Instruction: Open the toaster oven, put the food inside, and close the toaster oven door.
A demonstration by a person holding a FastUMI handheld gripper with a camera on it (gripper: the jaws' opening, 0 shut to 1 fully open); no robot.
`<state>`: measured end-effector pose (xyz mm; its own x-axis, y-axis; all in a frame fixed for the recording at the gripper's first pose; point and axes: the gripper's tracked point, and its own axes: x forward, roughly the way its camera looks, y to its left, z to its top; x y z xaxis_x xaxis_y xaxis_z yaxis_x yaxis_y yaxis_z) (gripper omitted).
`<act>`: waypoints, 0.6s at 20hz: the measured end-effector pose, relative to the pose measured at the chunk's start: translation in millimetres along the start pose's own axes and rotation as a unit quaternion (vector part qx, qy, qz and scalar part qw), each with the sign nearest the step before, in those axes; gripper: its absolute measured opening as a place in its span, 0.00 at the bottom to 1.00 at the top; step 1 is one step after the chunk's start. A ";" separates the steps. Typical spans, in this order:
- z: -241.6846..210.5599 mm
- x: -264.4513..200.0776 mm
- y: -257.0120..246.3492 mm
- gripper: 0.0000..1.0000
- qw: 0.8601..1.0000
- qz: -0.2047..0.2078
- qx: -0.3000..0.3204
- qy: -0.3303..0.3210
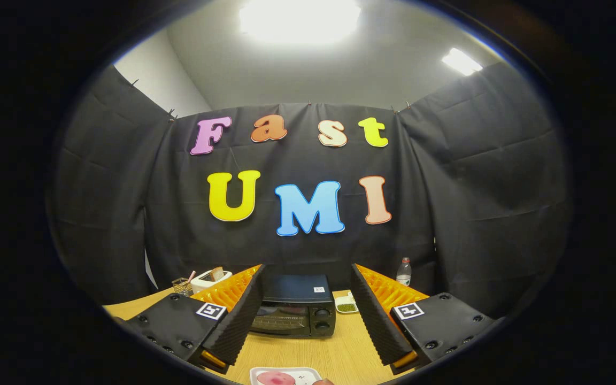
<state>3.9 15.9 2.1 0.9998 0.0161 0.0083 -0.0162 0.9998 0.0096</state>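
Observation:
A black toaster oven (294,313) stands on the wooden table (340,355), beyond and between my two fingers, with its glass door shut and two knobs at its right side. Close below the fingers lies a white tray (285,376) holding a pink piece of food (275,378). My gripper (308,315) is open wide, raised above the table, with nothing between its fingers. The left finger (241,315) and right finger (375,315) frame the oven without touching it.
A white toaster (210,279) and a small wire basket (182,286) stand at the back left. A small white dish with green contents (346,305) sits right of the oven. A plastic bottle (403,271) stands at the back right by the black cloth wall.

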 end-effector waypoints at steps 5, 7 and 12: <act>-3.2 10.8 3.8 0.98 1.000 0.001 0.006 0.007; -10.0 18.7 8.4 0.98 1.000 0.007 0.005 0.014; -26.2 45.5 28.1 0.98 0.999 0.026 0.011 0.027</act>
<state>49.1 45.0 -23.4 0.9966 0.0691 -0.0446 -0.0677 0.9972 0.0327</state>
